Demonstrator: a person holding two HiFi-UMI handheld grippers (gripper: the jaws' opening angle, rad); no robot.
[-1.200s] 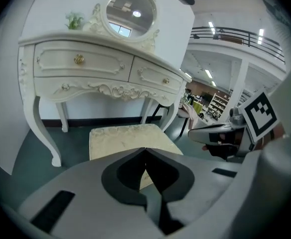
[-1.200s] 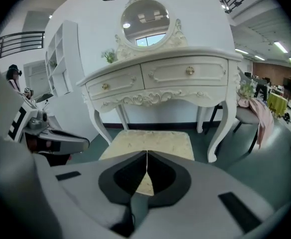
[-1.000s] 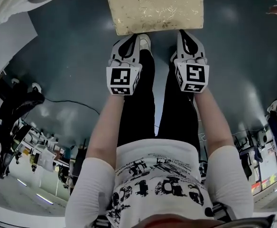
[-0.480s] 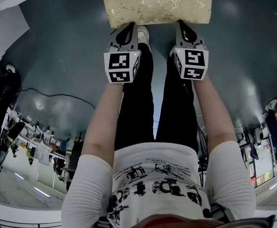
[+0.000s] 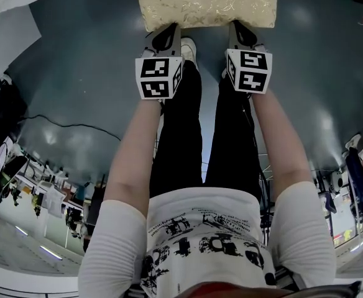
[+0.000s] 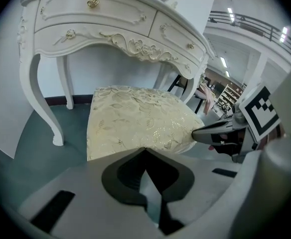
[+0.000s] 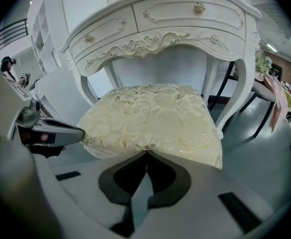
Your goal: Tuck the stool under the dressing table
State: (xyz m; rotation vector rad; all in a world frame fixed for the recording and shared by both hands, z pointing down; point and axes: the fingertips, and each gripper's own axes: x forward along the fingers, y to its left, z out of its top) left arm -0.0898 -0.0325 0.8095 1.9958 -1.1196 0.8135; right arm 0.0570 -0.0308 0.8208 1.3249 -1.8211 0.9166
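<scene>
The stool (image 5: 205,4) has a cream, gold-patterned cushion (image 6: 138,121) and stands on the floor in front of me. Both gripper views show the cushion (image 7: 153,118) partly under the white carved dressing table (image 6: 105,29), whose drawers (image 7: 185,14) sit above it. My left gripper (image 5: 166,31) is shut, its tips pressed against the cushion's near edge on the left. My right gripper (image 5: 238,28) is shut too, touching the near edge on the right. Nothing is between either pair of jaws.
The table's curved white legs (image 6: 41,103) (image 7: 237,98) flank the stool. Dark grey-green floor (image 5: 76,73) lies around it. My legs and a white shoe (image 5: 189,47) are just behind the grippers. A white panel (image 5: 7,42) stands at the left.
Both grippers have moved forward, up the picture, with the stool sliding ahead of them towards the dressing table. Their jaws stayed shut.
</scene>
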